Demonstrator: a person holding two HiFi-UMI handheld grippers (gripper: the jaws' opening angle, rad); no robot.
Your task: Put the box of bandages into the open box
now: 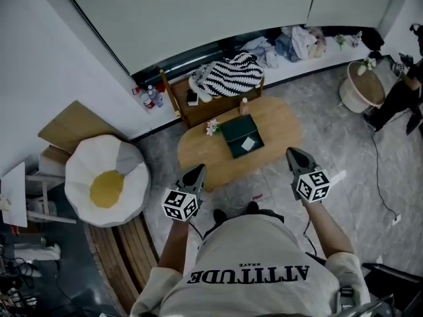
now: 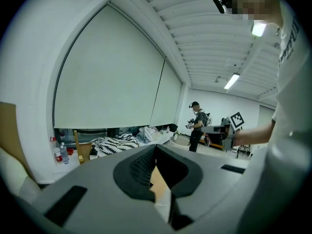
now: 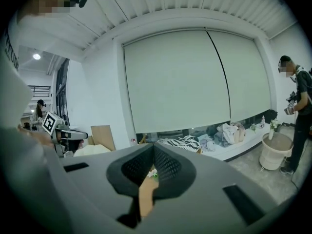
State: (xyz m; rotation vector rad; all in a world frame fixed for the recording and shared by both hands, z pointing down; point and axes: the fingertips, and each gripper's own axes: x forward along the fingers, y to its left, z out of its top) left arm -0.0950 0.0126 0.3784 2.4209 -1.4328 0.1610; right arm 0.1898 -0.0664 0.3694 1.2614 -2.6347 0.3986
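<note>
Short of the oval wooden table (image 1: pixel 281 129), left gripper (image 1: pixel 197 170) and right gripper (image 1: pixel 294 156) both closed, empty; dark box (image 1: pixel 238 133) there bears a white item (image 1: pixel 248 144), perhaps the bandages: stage unsettled.

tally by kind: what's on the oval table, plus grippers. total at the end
dark green box: 1
pale square piece on that box, can't tell what: 1
flower sprig: 1
small bottle at the far edge: 1
grippers: 2, left gripper and right gripper, jaws together, holding nothing
total: 6
</note>
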